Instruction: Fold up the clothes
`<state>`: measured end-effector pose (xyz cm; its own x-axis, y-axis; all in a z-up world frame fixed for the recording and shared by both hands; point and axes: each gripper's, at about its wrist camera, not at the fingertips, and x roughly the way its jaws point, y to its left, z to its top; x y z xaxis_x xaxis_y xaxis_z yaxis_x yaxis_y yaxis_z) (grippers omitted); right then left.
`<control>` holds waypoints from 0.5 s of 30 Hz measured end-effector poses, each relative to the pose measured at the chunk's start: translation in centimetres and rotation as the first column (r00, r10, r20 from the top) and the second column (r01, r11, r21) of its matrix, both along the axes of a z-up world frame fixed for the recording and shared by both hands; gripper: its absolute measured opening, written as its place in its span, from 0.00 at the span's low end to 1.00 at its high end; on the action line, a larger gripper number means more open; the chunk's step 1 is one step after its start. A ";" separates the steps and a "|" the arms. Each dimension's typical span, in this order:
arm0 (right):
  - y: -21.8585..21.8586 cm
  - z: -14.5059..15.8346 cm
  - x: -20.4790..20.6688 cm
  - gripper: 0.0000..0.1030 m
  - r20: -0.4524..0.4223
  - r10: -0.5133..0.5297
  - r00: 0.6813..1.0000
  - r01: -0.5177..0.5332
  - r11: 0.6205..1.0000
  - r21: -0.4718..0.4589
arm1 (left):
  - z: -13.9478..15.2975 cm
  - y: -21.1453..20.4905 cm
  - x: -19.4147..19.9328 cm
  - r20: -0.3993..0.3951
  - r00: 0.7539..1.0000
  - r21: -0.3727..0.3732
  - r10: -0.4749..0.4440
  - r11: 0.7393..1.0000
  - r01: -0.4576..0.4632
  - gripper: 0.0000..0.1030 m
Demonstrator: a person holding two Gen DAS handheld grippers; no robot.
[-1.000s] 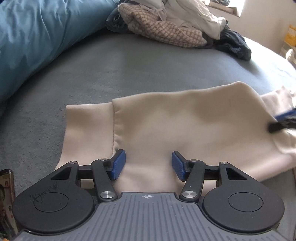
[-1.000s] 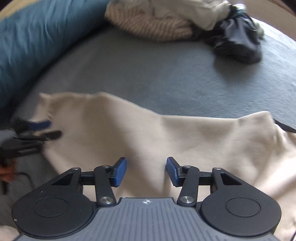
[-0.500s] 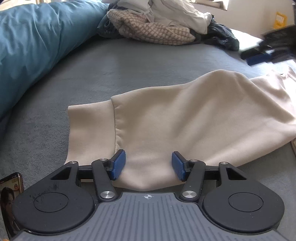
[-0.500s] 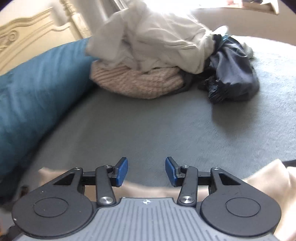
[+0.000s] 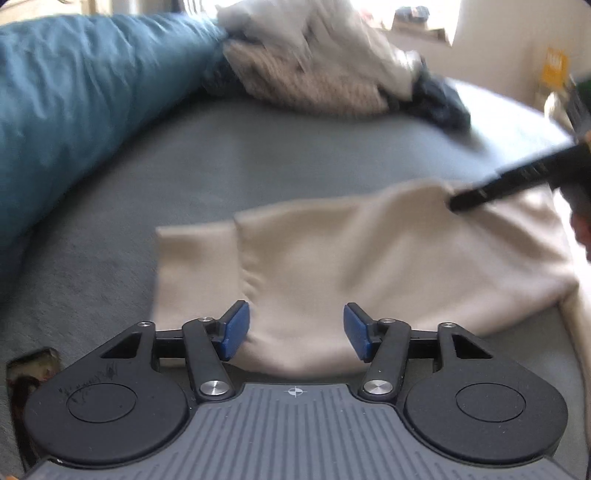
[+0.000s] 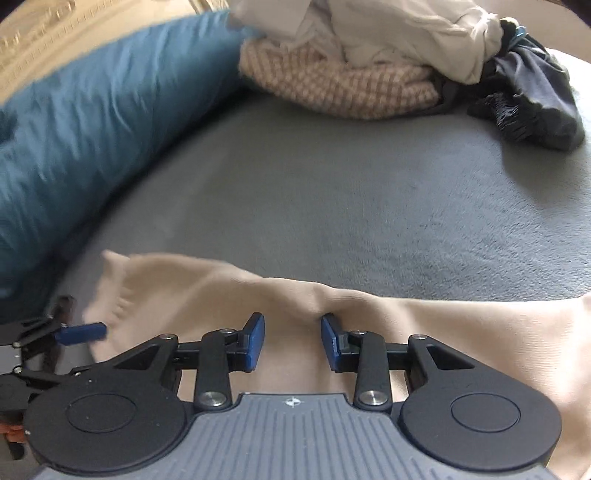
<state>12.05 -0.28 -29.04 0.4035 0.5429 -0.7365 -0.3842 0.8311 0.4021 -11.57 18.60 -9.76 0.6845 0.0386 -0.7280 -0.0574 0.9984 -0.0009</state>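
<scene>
A cream garment lies spread on the grey bed cover. My left gripper hovers over its near hem; its jaws are opening and the blue pads press on nothing. In the right wrist view the same garment runs across the bottom. My right gripper is at its far edge, jaws closing around a raised ridge of cloth without pinching it. The right gripper shows as a dark finger over the garment's far right. At the far left of the right wrist view is the left gripper.
A blue duvet banks along the left. A pile of clothes sits at the back: a beige knit, white pieces and a dark garment. A phone lies at the left gripper's near left.
The right gripper tipped up toward the pile, then came back down onto the garment's far edge with narrower jaws. The left gripper rose a little and its pads spread wider.
</scene>
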 end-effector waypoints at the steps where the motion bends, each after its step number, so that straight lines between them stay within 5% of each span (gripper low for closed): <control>1: -0.7 0.3 -0.2 0.37 0.001 -0.013 1.000 0.013 1.000 0.018 | 0.3 0.5 0.2 0.015 1.000 0.022 0.026 0.999 -0.026 0.69; 3: -2.2 0.9 -0.5 0.37 -0.002 -0.055 0.998 0.055 0.997 0.050 | 0.0 1.7 1.2 -0.001 0.996 0.049 0.085 0.995 -0.084 0.73; 6: -4.7 1.5 -0.9 0.37 -0.023 -0.129 0.991 0.131 0.987 0.094 | -2.0 3.7 4.0 -0.135 0.978 0.024 0.159 0.987 -0.157 0.77; 9: -7.2 1.5 -0.9 0.37 -0.040 -0.200 0.979 0.203 0.974 0.105 | -3.1 5.7 5.3 -0.206 0.940 -0.075 0.271 0.954 -0.291 0.74; 15: -10.5 1.7 -2.3 0.37 -0.054 -0.289 0.956 0.293 0.951 0.096 | -2.2 4.0 4.0 -0.122 0.951 -0.097 0.284 0.950 -0.296 0.23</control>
